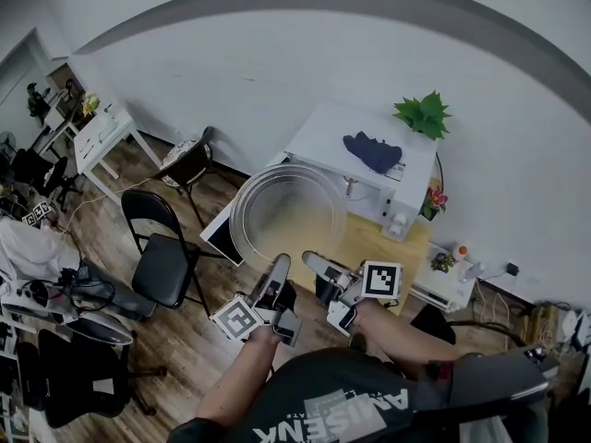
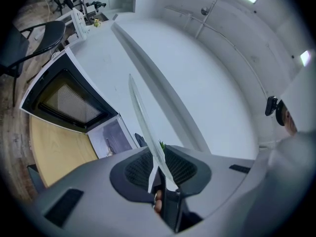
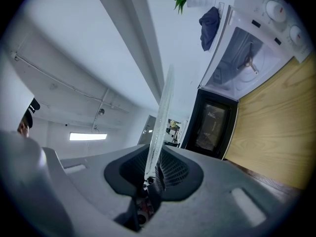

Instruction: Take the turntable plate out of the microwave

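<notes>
Status: left gripper point(image 2: 159, 176) is clamped on the plate point(image 1: 288, 212) rim at its 6 o'clock, right gripper point(image 3: 153, 174) clamped on the rim at about 5. Glass plate is out of the microwave point(image 1: 325, 142), held in the air with the oven at its 2 o'clock. Removal looks basically done. Next move calls for a level carry to a set-down spot, both grips even. Open door point(image 1: 220, 235) sits at 8, chair point(image 1: 164, 264) beyond it, table point(image 1: 383, 247) at 4. Keep the rim clear of the door.
</notes>
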{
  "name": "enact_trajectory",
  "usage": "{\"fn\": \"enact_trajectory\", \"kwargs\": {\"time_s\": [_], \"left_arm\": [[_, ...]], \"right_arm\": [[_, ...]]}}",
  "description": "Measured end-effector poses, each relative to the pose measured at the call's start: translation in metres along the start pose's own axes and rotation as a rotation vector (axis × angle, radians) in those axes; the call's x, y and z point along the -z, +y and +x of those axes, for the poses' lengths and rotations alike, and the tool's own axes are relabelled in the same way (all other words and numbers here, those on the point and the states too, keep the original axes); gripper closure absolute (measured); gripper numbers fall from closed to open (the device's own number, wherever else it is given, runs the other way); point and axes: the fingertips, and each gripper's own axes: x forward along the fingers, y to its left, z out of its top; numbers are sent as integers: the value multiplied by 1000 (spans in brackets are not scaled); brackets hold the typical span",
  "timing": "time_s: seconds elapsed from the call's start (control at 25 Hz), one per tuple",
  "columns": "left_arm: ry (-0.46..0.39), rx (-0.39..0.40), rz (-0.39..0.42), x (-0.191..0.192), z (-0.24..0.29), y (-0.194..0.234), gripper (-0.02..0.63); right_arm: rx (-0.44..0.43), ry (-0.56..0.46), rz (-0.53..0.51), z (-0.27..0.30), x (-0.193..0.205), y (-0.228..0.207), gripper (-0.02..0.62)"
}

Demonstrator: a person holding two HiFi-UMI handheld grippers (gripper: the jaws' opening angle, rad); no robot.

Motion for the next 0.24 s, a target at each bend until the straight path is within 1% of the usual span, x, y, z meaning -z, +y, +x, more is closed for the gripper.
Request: {"fn": "enact_trajectory", "kwargs": {"time_s": [0.08,0.24], "left_arm": [[-2,17,-8,0,3,-3,531],[-1,15,5,1,6,2,531]], "right_arm": [[5,0,-4,-1,-2,-2,531],[6,5,-5,-1,-3,-7,531]]}}
